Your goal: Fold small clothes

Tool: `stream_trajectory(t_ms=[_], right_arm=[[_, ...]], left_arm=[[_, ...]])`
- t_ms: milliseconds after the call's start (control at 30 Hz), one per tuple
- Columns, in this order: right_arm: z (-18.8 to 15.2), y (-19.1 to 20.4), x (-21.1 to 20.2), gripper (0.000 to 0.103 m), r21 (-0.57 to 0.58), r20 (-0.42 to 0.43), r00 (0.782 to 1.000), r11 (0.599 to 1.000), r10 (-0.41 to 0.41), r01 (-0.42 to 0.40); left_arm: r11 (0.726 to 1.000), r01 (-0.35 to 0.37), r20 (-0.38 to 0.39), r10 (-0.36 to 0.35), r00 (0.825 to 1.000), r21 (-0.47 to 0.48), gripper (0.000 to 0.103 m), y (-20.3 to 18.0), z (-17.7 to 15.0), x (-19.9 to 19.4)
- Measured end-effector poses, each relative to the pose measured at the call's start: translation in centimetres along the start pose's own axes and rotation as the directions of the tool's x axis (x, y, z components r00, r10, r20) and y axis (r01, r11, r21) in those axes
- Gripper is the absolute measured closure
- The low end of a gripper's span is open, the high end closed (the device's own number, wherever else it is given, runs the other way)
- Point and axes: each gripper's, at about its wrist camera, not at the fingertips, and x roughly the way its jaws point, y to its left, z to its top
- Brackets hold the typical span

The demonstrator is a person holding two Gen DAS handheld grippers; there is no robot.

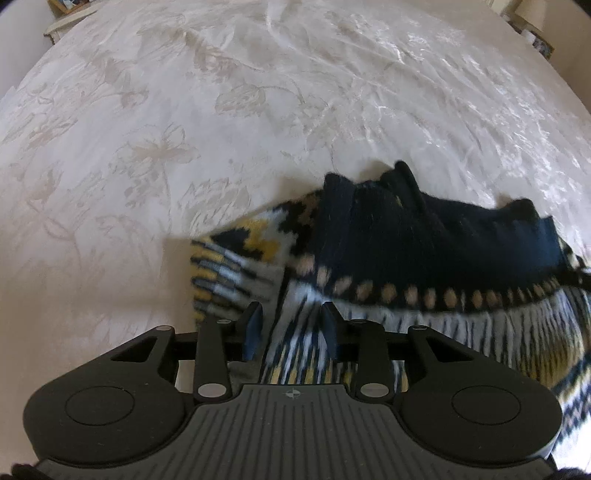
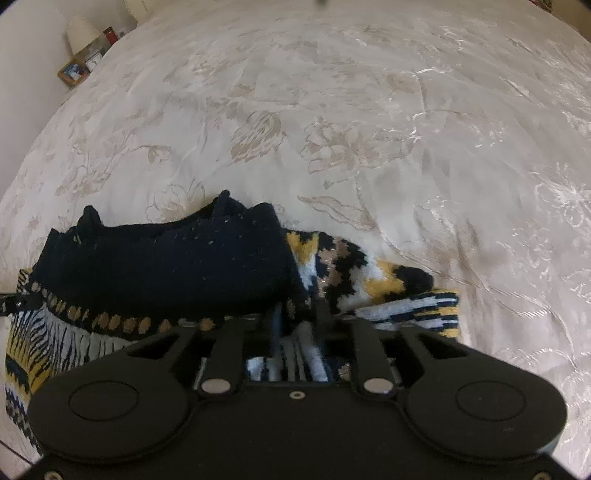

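Observation:
A small knitted sweater point(image 1: 424, 251) with a navy yoke and a yellow, white and black pattern lies bunched on the bed. In the left wrist view my left gripper point(image 1: 291, 317) has its fingers closed on the patterned hem, with fabric between them. In the right wrist view the sweater point(image 2: 166, 266) fills the lower left. My right gripper point(image 2: 295, 317) is shut on its fabric near a patterned sleeve point(image 2: 388, 288), and its fingertips are mostly buried in the knit.
A white bedspread point(image 1: 258, 110) with a pale floral print covers the bed. A bedside table with a lamp point(image 2: 83, 31), a red cup and a framed photo stands at the far left in the right wrist view.

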Motion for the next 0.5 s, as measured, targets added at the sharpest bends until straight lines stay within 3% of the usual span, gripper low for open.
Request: stream_trajectory(t_ms=[133, 500], right_arm=[[-0.6, -0.1, -1.8, 0.045, 0.019, 0.030, 0.999, 1.000, 0.023, -0.024], [-6.5, -0.7, -6.6, 0.044, 0.078, 0.037, 0.999, 0.996, 0.036, -0.039]], left_arm=[[1.000, 0.014, -0.017, -0.014, 1.000, 0.010, 0.069, 0.7, -2.2, -1.1], [0.997, 0.075, -0.092, -0.076, 0.993, -0.011, 0.068, 1.6, -8.4, -2.3]])
